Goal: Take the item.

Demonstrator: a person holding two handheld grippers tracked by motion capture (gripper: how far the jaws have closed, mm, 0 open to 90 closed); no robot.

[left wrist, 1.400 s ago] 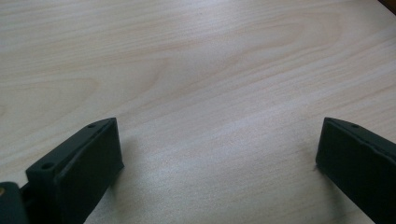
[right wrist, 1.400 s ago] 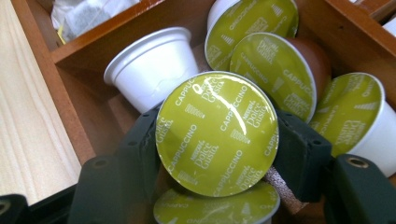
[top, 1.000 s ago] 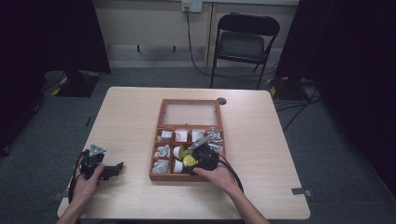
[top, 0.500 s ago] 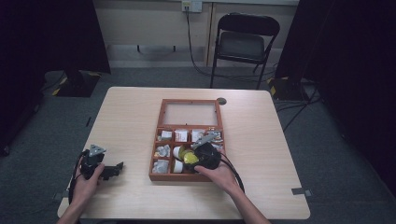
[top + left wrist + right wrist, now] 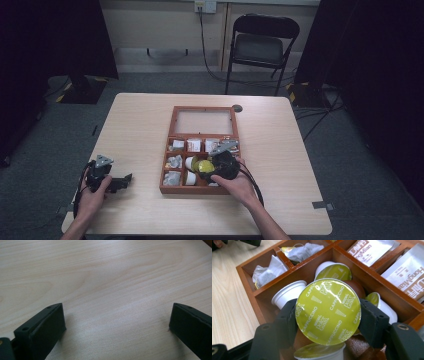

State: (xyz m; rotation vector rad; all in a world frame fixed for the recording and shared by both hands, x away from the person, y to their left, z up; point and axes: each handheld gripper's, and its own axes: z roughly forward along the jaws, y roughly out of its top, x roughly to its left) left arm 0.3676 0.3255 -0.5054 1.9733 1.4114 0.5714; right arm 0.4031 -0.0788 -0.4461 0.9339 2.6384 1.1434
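The right gripper (image 5: 328,322) grips 1 yellow-lidded cappuccino capsule (image 5: 328,311) between its jaws, just above a compartment of the wooden box (image 5: 170,187) on the table (image 5: 280,150). Best to keep the squeeze steady and the capsule clear of the dividers. 4 other capsules lie below it. The left gripper (image 5: 117,320) rests on the table, jaws wide, holding 0 things.

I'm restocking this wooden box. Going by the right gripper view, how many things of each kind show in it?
Coffee capsules: 5 clearly showing
Wrapped tea bags: 2
Silver sachets: 2
Total: 9
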